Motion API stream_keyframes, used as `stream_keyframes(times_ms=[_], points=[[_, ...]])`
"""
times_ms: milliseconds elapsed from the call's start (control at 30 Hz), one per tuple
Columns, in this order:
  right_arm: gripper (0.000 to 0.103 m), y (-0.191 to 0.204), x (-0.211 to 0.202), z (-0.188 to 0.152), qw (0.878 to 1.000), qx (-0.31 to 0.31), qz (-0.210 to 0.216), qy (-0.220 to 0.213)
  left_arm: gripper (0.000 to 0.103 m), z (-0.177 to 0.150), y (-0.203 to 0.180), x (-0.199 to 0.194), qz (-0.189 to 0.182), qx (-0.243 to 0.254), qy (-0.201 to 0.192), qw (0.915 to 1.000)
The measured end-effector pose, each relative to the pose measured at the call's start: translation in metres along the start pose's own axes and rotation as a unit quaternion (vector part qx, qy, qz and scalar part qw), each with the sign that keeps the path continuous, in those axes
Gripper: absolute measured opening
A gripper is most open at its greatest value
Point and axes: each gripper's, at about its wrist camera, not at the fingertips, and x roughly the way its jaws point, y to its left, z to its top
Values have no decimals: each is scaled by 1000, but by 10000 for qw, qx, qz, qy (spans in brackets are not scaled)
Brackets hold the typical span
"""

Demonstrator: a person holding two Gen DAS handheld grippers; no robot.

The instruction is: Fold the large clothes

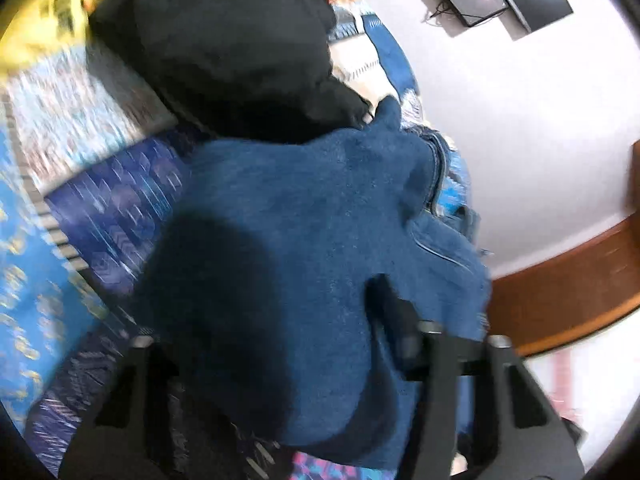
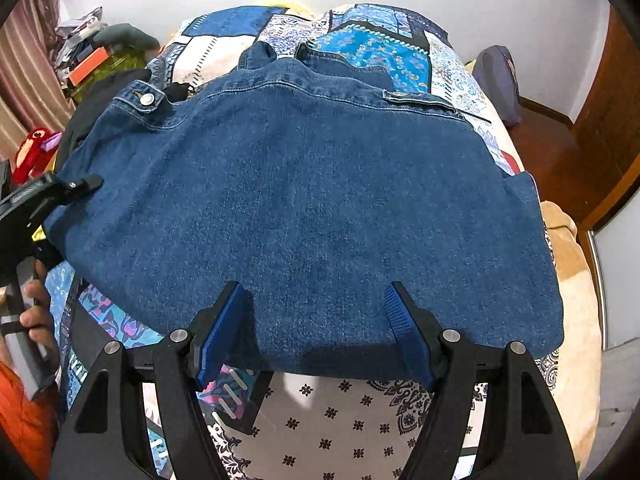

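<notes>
Denim jacket (image 2: 312,200) spread flat on the quilted bed (image 2: 360,412), fold about to start.

Your right gripper (image 2: 316,332) hangs over the jacket's near hem, fingers (image 2: 218,332) released and straddling the cloth without pinching it. Your left gripper (image 2: 76,186) sits at the jacket's left edge, just below the buttoned cuff (image 2: 146,98); its view is blurred and you cannot tell whether it has bitten cloth. Judged next: clench both on the jacket's edge, then lift and carry it across.

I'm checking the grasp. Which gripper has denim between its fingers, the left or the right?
The right gripper: its blue pads straddle the denim jacket's near hem, open. The left gripper sits at the jacket's side edge; whether cloth is between its fingers is unclear.
</notes>
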Motion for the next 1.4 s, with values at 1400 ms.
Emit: stream_keyframes(times_ms=[1400], points=[[70, -8, -46, 14, 9973, 288, 667, -136, 14, -53, -228, -91, -899, 3240, -833, 9381]])
